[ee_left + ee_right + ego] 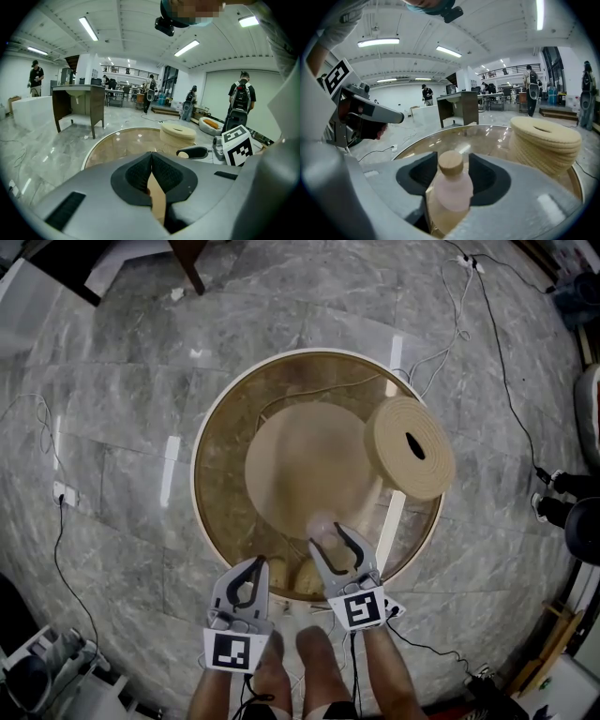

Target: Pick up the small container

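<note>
While the small container (451,190), a pink bottle with a brown lid, stands on the round table (195,474) near its front edge, the right gripper (330,532) has its jaws wide apart around it, not squeezing. The left gripper (251,576), by the same edge, is pressed together and empty. Squeezing and lifting are not done yet.
</note>
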Motion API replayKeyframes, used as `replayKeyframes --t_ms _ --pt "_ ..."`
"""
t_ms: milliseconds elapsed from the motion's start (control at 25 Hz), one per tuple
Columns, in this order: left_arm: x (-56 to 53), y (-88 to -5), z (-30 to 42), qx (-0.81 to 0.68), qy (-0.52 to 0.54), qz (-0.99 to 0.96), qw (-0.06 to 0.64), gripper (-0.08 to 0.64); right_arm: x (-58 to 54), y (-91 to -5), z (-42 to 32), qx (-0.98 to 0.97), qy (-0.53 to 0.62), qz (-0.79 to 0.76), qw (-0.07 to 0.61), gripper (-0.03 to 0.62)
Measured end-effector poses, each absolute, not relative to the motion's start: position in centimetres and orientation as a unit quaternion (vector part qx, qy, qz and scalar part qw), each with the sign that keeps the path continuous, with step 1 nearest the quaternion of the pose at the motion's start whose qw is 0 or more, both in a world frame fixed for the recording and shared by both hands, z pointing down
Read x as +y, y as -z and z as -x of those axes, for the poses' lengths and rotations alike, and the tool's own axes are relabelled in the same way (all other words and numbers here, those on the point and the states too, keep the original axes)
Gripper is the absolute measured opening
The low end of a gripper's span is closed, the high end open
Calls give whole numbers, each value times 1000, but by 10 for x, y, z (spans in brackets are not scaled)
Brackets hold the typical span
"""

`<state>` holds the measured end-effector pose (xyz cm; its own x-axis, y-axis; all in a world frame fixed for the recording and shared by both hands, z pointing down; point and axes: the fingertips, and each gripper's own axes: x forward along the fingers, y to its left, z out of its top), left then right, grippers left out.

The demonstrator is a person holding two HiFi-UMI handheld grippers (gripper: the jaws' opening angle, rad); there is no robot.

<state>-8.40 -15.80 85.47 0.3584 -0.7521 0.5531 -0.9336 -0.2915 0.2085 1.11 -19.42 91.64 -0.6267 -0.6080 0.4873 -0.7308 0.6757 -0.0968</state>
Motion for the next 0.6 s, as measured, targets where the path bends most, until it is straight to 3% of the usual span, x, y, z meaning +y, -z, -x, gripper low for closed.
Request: replayKeyframes --t_ms 240,600 --pt "-157 -866 91 -533 -183 -784 261 18 -194 -926 -6 -883 -138 -389 223 143" --pt "-159 -863 92 -531 -172 -787 264 18 -194 -927 -7 -877 -126 -401 235 133"
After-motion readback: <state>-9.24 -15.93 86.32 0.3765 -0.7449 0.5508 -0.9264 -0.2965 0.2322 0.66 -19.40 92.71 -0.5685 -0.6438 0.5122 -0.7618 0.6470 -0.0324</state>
